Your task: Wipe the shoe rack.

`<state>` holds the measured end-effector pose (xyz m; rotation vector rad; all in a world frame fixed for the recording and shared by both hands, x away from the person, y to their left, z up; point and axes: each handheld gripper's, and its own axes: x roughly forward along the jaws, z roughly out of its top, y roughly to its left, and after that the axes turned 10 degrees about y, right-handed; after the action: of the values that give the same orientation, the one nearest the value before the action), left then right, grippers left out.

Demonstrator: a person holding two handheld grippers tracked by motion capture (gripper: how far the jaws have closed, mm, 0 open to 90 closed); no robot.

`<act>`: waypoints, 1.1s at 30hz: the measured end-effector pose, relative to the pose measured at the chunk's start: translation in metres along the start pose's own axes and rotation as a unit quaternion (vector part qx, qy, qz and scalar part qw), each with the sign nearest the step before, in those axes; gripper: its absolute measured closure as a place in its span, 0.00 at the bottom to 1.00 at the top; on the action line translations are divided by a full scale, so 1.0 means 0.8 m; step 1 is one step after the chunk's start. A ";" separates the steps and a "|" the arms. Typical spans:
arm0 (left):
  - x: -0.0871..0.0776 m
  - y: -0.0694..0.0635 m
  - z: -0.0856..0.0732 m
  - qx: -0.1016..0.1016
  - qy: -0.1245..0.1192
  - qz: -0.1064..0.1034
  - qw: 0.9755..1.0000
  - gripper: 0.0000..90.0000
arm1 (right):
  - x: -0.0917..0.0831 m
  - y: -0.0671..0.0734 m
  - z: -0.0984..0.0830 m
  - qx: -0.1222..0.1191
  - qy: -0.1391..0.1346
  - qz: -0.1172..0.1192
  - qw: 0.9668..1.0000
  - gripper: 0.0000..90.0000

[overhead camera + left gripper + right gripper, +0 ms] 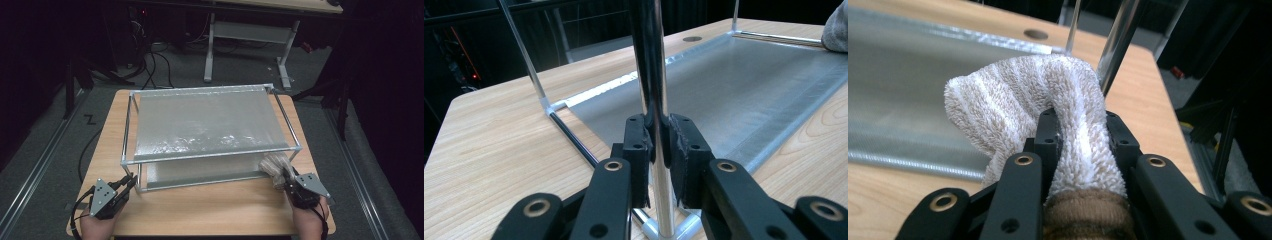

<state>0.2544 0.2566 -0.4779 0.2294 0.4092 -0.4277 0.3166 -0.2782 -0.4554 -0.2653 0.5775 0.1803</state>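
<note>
Terry towel [1048, 95], white with pale beige stripes and a brown band at its near end, is the thing in hand, and it sits at the far right of the scene; the account starts at the left.

At the front left corner of the wooden surface [210, 207], the left tool [125, 186] is closed on the upright front-left post [651, 65] of a two-tier metal rack [150, 160]. In the left gripper view the two black jaws press on this shiny tube from both sides, just above the corner joint where it meets the bottom rail. The hand behind it comes in from the lower edge of the high view.

In the middle stands the rack itself, a frame of thin chrome tubes. Its upper shelf [205, 125] is a silver-grey sheet stretched between the long rails, and its lower shelf [200, 175], of the same sheet, lies flat on the surface beneath.

At the right, the right tool [1080, 135] grips the towel: the cloth is bunched between the jaws and bulges out above them. In the high view the towel sits at the rack's front right corner, touching the near right end of the lower shelf and just under the upper front rail. In the right gripper view a chrome post [1118, 45] rises just behind the cloth.
</note>
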 end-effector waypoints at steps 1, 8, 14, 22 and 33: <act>0.000 0.000 0.000 0.000 0.000 0.000 1.000 0.87 | 0.000 0.000 0.000 0.000 0.000 0.000 1.000 0.82; 0.000 -0.001 0.001 0.003 0.002 -0.001 1.000 0.87 | 0.023 -0.001 -0.013 0.003 0.040 0.019 0.999 0.82; 0.000 -0.001 0.001 0.003 0.002 -0.001 1.000 0.87 | 0.030 -0.002 -0.019 0.009 0.064 0.039 0.997 0.81; 0.000 -0.001 0.001 0.002 0.001 -0.001 1.000 0.87 | 0.031 -0.003 -0.021 0.011 0.064 0.044 0.997 0.81; 0.000 0.000 0.000 -0.001 0.000 -0.003 1.000 0.87 | 0.031 -0.002 -0.021 0.008 0.064 0.044 0.997 0.81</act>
<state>0.2547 0.2561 -0.4778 0.2255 0.4106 -0.4334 0.3287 -0.2825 -0.4826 -0.2371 0.7181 0.2451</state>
